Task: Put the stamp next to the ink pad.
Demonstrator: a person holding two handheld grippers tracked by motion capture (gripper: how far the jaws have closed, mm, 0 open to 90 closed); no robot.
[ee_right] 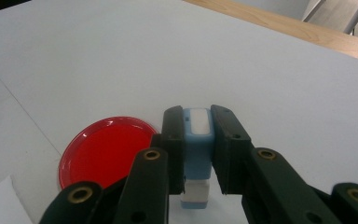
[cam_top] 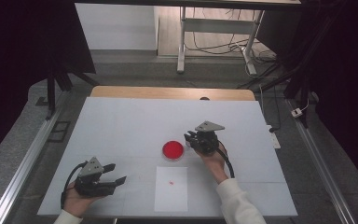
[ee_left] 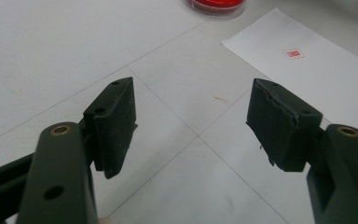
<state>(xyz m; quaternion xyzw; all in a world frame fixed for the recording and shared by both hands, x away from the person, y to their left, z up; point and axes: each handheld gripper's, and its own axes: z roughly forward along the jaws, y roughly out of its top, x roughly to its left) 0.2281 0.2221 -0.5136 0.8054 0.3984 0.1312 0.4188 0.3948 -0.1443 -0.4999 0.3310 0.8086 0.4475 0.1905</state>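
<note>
My right gripper (ee_right: 196, 140) is shut on a light blue stamp (ee_right: 197, 140) with a white base, held upright just right of a round red ink pad (ee_right: 107, 149). From above, the right gripper (cam_top: 189, 138) hovers beside the ink pad (cam_top: 173, 150) at the table's middle. A white sheet of paper (cam_top: 171, 188) with a small red stamp mark (cam_top: 171, 182) lies in front of the pad. My left gripper (cam_top: 117, 173) rests at the front left, open and empty. Its jaws stand wide apart over the table, with the paper (ee_left: 307, 70) and red mark (ee_left: 294, 53) beyond them.
The table (cam_top: 121, 126) has a white cover with a wooden edge (cam_top: 172, 92) at the back. Metal rails run along both sides. A desk frame and cables stand on the floor behind.
</note>
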